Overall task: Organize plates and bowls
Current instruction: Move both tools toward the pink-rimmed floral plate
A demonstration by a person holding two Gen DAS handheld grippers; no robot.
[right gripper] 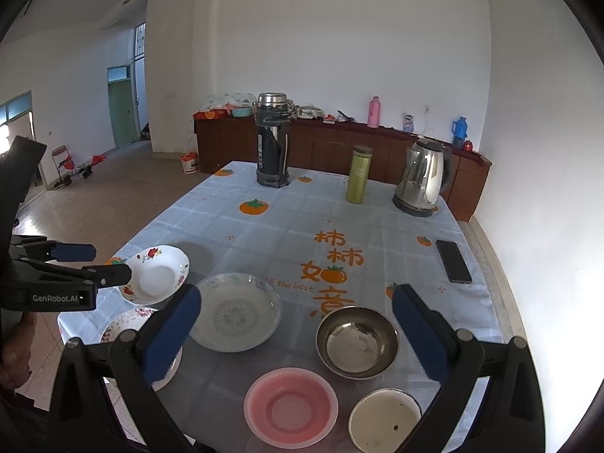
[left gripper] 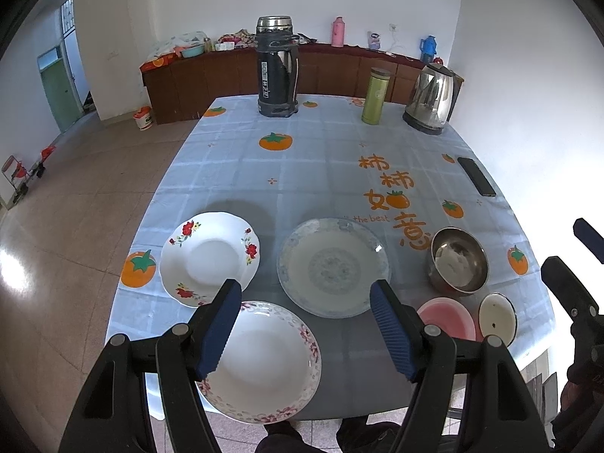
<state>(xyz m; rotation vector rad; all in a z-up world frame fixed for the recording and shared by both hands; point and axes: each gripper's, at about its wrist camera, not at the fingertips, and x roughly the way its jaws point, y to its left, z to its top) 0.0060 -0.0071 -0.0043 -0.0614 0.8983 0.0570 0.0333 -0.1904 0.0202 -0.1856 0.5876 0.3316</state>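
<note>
Left wrist view: the left gripper [left gripper: 305, 324] hangs above the near edge of the table [left gripper: 321, 166] with its jaws spread wide and nothing between them. Its left pad covers part of the pink-rimmed plate [left gripper: 264, 362] at 6 o'clock, whose near rim overhangs the table edge. The red-flower plate [left gripper: 209, 256] lies at 9 o'clock, partly hidden behind that same pad, and the blue-patterned plate [left gripper: 334, 266] sits in the middle. At 3 o'clock stand the steel bowl [left gripper: 457, 260], the pink bowl [left gripper: 447, 319] and the white enamel bowl [left gripper: 497, 317]; the pink one is half covered by the right pad. The right gripper [left gripper: 577, 264] shows only as black parts cut off at the right border. Right wrist view: the right gripper [right gripper: 296, 334] is also wide open and empty, poised over the bowls. The steel bowl [right gripper: 356, 341] lies between its pads, the pink bowl [right gripper: 290, 407] at 6 o'clock, the white enamel bowl [right gripper: 385, 419] at 5 o'clock, touching none. The left pad masks much of the pink-rimmed plate [right gripper: 124, 321]. At 9 o'clock the left gripper [right gripper: 102, 264] hovers beside the red-flower plate [right gripper: 156, 273], a hand [right gripper: 15, 355] dimly visible beneath it.
</note>
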